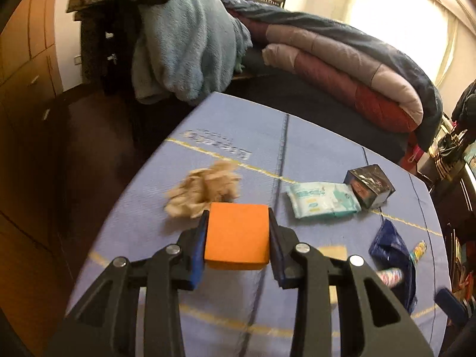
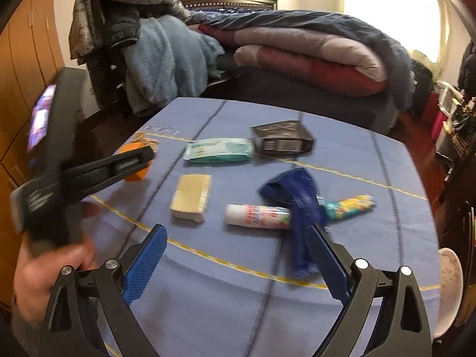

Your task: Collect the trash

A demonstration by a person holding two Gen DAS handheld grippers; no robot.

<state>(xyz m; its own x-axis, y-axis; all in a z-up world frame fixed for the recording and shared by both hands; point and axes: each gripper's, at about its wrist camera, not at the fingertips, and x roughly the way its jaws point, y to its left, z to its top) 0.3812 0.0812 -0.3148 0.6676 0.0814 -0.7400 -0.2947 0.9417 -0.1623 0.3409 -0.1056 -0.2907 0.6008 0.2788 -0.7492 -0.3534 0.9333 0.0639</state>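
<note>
My left gripper (image 1: 238,213) is shut on an orange sponge block (image 1: 238,238), which its blue pads press from both sides. Just beyond the block a crumpled beige paper (image 1: 205,189) lies on the blue tablecloth (image 1: 312,154). In the right wrist view the left gripper (image 2: 139,156), gripped by a person's hand (image 2: 44,270), holds the orange sponge block (image 2: 135,175) near the table's left side. My right gripper (image 2: 235,233) stands open above the cloth with nothing between its fingers. Ahead of it lie a white spray can (image 2: 257,215) and a crumpled blue bag (image 2: 297,205).
Also on the table are a yellow sponge (image 2: 192,196), a wipes pack (image 2: 218,149), a dark box (image 2: 282,139) and a colourful tube (image 2: 351,205). A white container (image 2: 449,285) stands off the table's right edge. Behind the table is a bed with a folded duvet (image 2: 312,56).
</note>
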